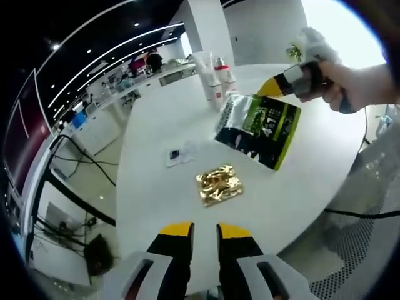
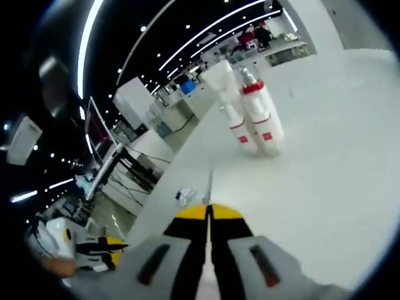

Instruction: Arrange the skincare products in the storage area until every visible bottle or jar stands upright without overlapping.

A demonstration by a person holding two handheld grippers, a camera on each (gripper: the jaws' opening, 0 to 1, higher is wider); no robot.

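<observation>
White bottles (image 1: 215, 78) stand upright behind the green pouch (image 1: 258, 128), which the right gripper (image 1: 275, 87) pinches; left gripper (image 1: 204, 230) released.

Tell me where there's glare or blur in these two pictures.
Left gripper view: the crinkled gold foil sachet and the shiny silver-and-green foil pouch catch bright highlights, and the window at top right is blown out. Right gripper view: the white bottles with red bands look soft, and the ceiling light strips bend into arcs.
</observation>
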